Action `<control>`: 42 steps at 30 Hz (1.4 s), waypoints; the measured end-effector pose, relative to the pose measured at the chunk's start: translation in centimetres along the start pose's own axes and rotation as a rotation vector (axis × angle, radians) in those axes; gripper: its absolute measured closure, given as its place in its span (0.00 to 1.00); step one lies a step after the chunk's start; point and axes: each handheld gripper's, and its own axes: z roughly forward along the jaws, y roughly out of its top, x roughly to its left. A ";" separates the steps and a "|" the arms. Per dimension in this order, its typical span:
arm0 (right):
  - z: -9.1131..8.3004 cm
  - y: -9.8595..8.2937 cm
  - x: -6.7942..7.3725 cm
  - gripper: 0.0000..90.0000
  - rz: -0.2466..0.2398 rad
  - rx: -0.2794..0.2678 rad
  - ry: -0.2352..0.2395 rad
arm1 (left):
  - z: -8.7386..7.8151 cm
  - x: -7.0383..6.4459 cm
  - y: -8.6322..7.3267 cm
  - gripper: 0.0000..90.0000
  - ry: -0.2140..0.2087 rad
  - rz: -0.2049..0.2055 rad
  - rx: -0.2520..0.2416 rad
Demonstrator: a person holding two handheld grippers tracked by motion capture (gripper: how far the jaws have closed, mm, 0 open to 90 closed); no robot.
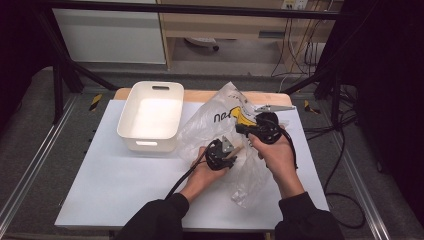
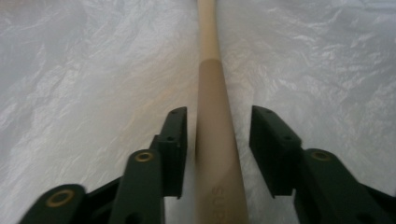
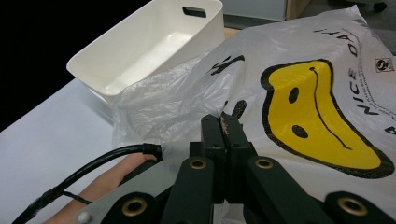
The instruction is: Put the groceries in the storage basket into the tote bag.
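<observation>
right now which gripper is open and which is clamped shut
The left gripper is open, its jaws apart on either side of a wooden handle. The right gripper is shut, pinching the plastic bag.

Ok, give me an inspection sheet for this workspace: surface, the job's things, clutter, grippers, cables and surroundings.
Surface: white table top, bare at the front.
Job's things: crumpled plastic bag with a yellow smiley print; wooden stick lying inside it.
Clutter: white bin at the back left, looks empty.
Grippers: left gripper open, jaws either side of the wooden stick; right gripper shut on the plastic bag.
Cables: black cable trailing from the left gripper; more on the floor at right.
Surroundings: black frame, cabinets behind.
</observation>
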 end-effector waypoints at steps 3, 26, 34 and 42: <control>0.1 -0.2 -0.1 1.00 -0.001 0.004 -0.002 | -0.8 -0.3 -0.5 0.52 -0.009 -0.005 -0.007; 2.6 -4.5 0.1 1.00 0.018 0.101 -0.003 | -13.1 -1.7 -4.6 0.40 -0.099 -0.128 -0.181; 4.0 -6.6 0.1 1.00 0.012 0.163 -0.019 | -16.9 0.1 -6.7 0.38 -0.023 -0.212 -0.193; 4.7 -8.1 0.1 1.00 -0.003 0.215 -0.019 | -18.6 1.2 -8.1 0.37 0.049 -0.246 -0.200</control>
